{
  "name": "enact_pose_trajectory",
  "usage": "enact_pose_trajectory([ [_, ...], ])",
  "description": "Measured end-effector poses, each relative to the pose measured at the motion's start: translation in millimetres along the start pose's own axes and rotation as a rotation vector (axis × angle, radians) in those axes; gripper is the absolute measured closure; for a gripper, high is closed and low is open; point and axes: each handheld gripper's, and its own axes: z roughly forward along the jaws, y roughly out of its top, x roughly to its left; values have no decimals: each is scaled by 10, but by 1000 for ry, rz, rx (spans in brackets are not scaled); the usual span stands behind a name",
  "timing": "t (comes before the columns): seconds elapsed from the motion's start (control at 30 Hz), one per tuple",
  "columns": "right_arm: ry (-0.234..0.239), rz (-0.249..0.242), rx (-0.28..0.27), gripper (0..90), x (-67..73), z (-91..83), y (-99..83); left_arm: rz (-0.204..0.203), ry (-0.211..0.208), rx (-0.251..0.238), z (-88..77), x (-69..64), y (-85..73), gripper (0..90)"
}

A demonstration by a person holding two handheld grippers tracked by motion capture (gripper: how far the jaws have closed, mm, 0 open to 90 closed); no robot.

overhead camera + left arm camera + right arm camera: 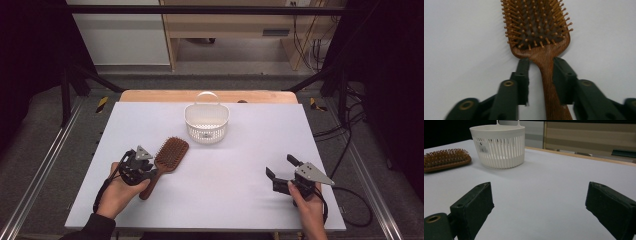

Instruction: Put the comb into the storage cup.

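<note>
On the left side of the desk (240, 200), the left gripper (146, 169) sits at the handle of a brown hairbrush (167, 159). The hairbrush lies flat on the desk with its bristles up, its wide head pointing far and a little right, toward the basket. In the left gripper view, the thin wooden handle runs between the two black jaws. The jaw on the right of that view lies against the handle, but the jaw on the left of it stands a little apart, with a strip of desk showing in the gap. So the jaws are loose around the handle and do not squeeze it. In the middle, at the far side of the desk, stands a white basket (206, 122) with slits in its wall. It looks to have nothing in it, and it stands apart from the hairbrush. On the right, near the person, the right gripper (282, 171) rests with its jaws spread wide and nothing between them. I think the job is only at its start: the hairbrush is not yet gripped, not lifted, and not in the basket. Pinching, lifting and carrying it to the basket are all left to do.
</note>
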Motion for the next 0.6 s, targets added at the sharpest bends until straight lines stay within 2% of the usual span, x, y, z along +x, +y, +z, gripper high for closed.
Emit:
enact_pose_trajectory([
  [0.07, 0, -1, -1, 77, -2, 0, 1, -24, 14, 16, 4, -12, 50, 507],
  [0.1, 2, 0, -1, 77, -3, -2, 1, -37, 23, 23, 8, -17, 72, 356],
  [0.17, 3, 1, -1, 77, -2, -2, 1, -37, 42, 33, 12, -23, 108, 332],
  [0.33, 3, 1, 1, 77, 2, 3, 0, -55, 60, 102, 96, -34, 166, 93],
  [0.47, 4, 2, 1, 76, 0, 2, 1, -30, 25, 164, 195, -68, 199, 71],
  [0.6, 6, 3, 1, 76, 1, 2, 1, -26, 23, 200, 267, -73, 215, 74],
])
